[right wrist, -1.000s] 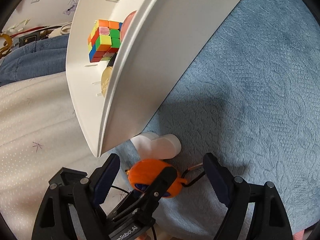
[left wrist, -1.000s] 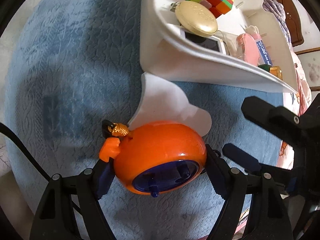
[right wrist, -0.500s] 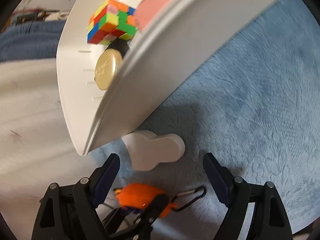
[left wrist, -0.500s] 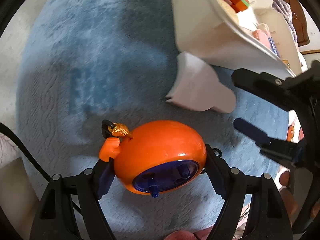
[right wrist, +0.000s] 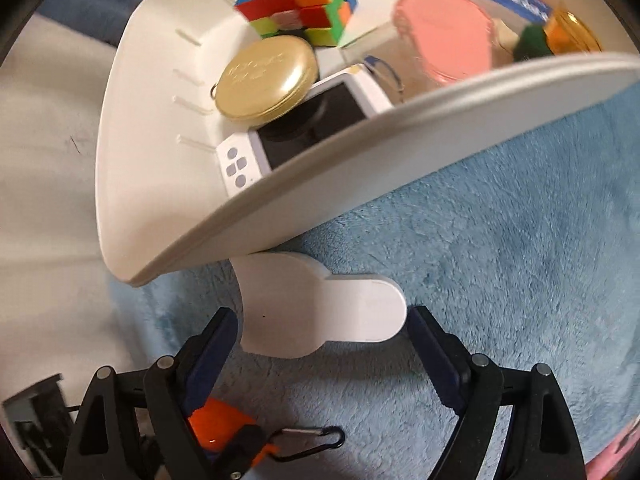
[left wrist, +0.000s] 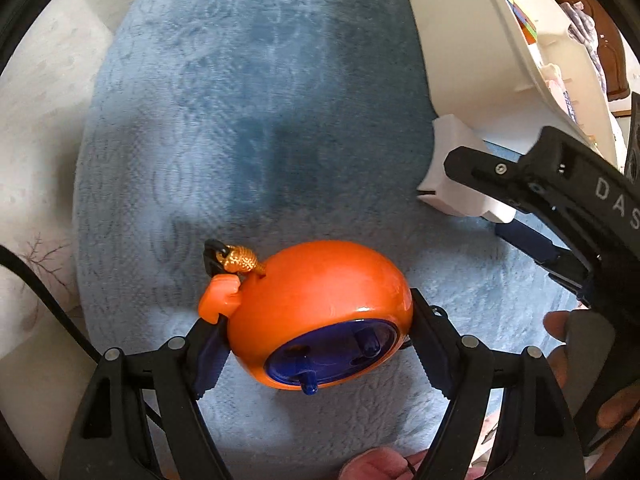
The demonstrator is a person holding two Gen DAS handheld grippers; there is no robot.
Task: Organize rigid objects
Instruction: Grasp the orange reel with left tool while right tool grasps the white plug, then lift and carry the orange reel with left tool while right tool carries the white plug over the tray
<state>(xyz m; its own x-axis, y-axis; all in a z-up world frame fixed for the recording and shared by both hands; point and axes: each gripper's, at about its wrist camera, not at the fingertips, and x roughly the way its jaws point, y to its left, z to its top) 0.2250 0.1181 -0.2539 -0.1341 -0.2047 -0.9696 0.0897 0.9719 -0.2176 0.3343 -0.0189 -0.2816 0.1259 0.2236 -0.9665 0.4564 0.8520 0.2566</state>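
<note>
My left gripper (left wrist: 316,344) is shut on an orange round gadget (left wrist: 320,304) with a blue underside and a gold bead on a cord, held just above the blue fleece mat (left wrist: 240,120). In the right wrist view the gadget (right wrist: 216,428) peeks out under the left finger. My right gripper (right wrist: 322,344) points down over a flat white plastic piece (right wrist: 320,312). Its jaws are opening, and the piece lies between the fingertips with small gaps on both sides. The right gripper (left wrist: 476,200) also shows at the right of the left wrist view, over the white piece (left wrist: 452,172).
A white tray (right wrist: 132,168) stands just behind the white piece, holding a colour cube (right wrist: 296,4), a gold round tin (right wrist: 266,80), a white handheld console (right wrist: 304,128) and a pink item (right wrist: 444,32). A black carabiner (right wrist: 308,444) hangs by the gadget. A person's fingers (left wrist: 560,328) hold the right gripper.
The left gripper has carried the orange gadget away from the tray, which slid to the right of its view. The right gripper swung over the white piece and its jaws widened.
</note>
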